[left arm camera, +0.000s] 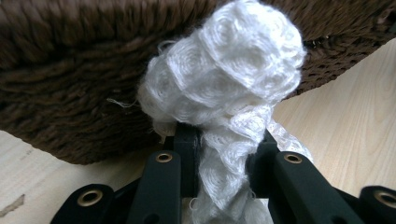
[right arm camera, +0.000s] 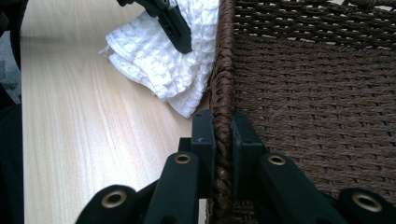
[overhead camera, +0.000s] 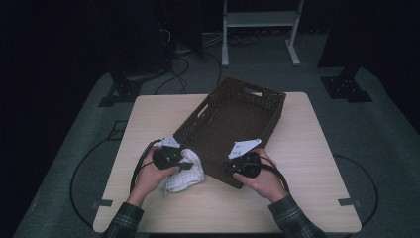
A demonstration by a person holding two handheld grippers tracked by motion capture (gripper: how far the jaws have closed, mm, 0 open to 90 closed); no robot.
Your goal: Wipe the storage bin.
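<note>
The left gripper [left arm camera: 219, 140] is pinching a bunched white cloth [left arm camera: 224, 88] against the basket's [overhead camera: 233, 119] near-left wall, while the right gripper [right arm camera: 223, 135] is clamping the basket's near rim on the table [overhead camera: 307, 198].

I am finding no writing, label, brand mark, number or sign that can be read anywhere here.
</note>
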